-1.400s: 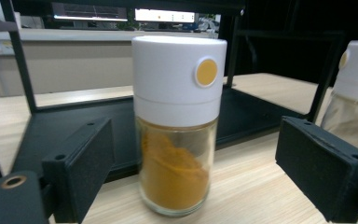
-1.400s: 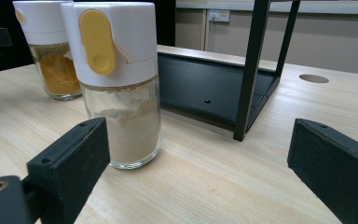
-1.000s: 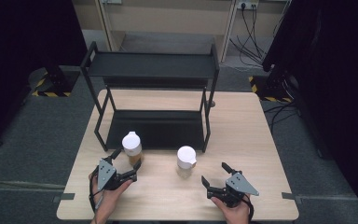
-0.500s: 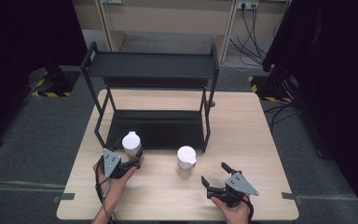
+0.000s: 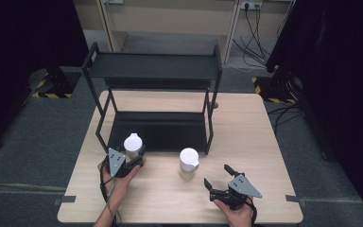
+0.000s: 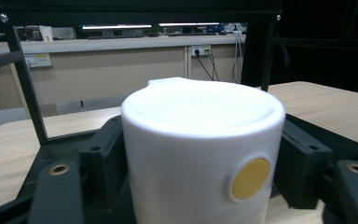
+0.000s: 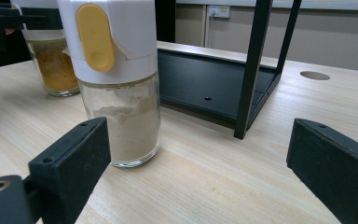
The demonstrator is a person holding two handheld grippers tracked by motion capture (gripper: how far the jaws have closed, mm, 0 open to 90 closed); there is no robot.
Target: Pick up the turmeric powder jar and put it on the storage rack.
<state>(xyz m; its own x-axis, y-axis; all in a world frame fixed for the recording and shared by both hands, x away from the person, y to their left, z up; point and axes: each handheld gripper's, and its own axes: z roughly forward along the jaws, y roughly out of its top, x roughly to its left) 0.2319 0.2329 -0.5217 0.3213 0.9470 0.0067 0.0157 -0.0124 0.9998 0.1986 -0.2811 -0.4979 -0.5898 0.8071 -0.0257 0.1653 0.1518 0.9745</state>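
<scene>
Our left tongs (image 5: pixel 133 163) have just closed, pinching the white-capped glass jar (image 6: pixel 200 154) at its cap; glass is slippery and fragile. Right tongs (image 5: pixel 220 182) stand spread.

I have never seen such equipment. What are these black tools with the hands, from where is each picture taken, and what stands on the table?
A person sits at a wooden table and holds a hand tool with a two-jaw claw in each hand. One camera looks down from above; one small camera rides on each claw and looks along its black jaws. On the table stand a black two-level shelf rack and two glass spice jars with white caps. The left claw has just closed on the jar with orange powder; its pads press the white cap. The right claw is open and empty, and the jar with pale powder stands ahead of it.
</scene>
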